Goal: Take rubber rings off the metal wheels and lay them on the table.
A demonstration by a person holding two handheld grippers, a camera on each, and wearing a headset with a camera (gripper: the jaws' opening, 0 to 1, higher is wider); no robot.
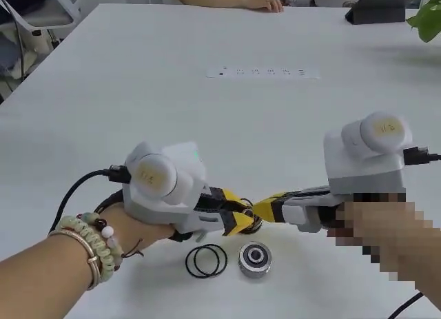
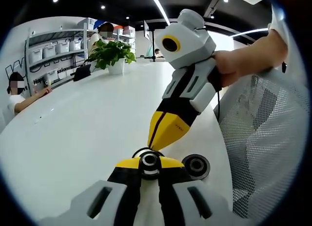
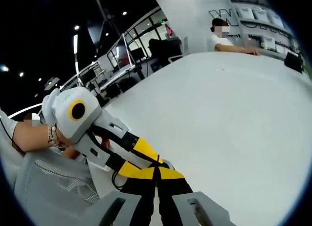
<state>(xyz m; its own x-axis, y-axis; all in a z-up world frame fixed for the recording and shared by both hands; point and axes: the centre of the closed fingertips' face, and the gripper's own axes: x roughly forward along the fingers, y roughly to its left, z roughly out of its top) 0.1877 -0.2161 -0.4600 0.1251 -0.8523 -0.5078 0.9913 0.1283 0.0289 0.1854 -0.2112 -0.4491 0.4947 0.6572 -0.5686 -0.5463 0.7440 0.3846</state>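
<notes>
At far left in the head view, a hand (image 1: 134,229) with bead bracelets, wrapped round the left gripper (image 1: 241,221). Jaws of that gripper drawn in narrow, clamped on a metal wheel (image 1: 253,223) held up off the white table (image 1: 172,98). Same grip from the left gripper view: yellow tips on either side of the wheel's hub, a black ring (image 2: 139,152) showing at the rim. Below and slightly left of the held wheel, flat on the table: two loose rubber rings (image 1: 205,260), thin, black and overlapping. Just right of them, a second wheel (image 1: 255,258), lying flat, close beside the rings but apart from them. Further right, the right gripper (image 1: 266,210), reaching in tip-first to meet the left one at the held wheel. Jaws pressed together, no gap between them in the right gripper view; possibly nipping the ring's edge, though too hidden to tell. Far behind, mid-table, a white power strip (image 1: 262,72).
</notes>
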